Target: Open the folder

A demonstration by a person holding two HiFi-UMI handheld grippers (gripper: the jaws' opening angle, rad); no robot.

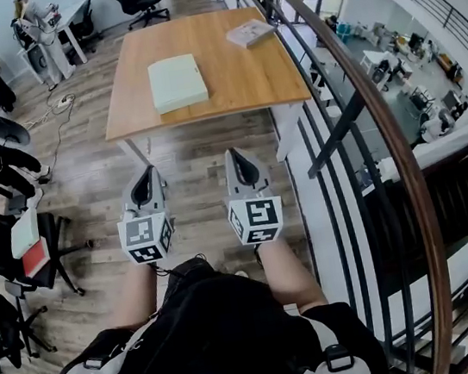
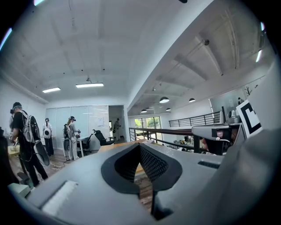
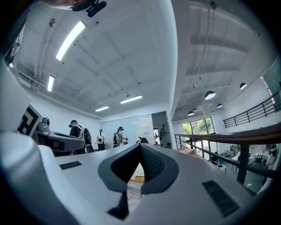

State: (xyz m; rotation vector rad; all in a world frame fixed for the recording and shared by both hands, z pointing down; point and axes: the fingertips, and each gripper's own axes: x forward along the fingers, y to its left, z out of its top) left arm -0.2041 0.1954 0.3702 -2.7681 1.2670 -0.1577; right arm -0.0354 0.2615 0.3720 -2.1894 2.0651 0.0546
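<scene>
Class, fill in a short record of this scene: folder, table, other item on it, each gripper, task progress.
folder: pale green, closed, flat on the table
table: wooden, beside a railing
other item: book-like thing at the table's far right corner
left gripper: shut, empty, short of the table
right gripper: shut, empty, short of the table
task progress: folder not yet touched

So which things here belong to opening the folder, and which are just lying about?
Job: pale green folder on the wooden table; left gripper and right gripper, both shut, empty, short of the table.
Lying about: booklet at the table's far corner; office chair; railing.
</scene>
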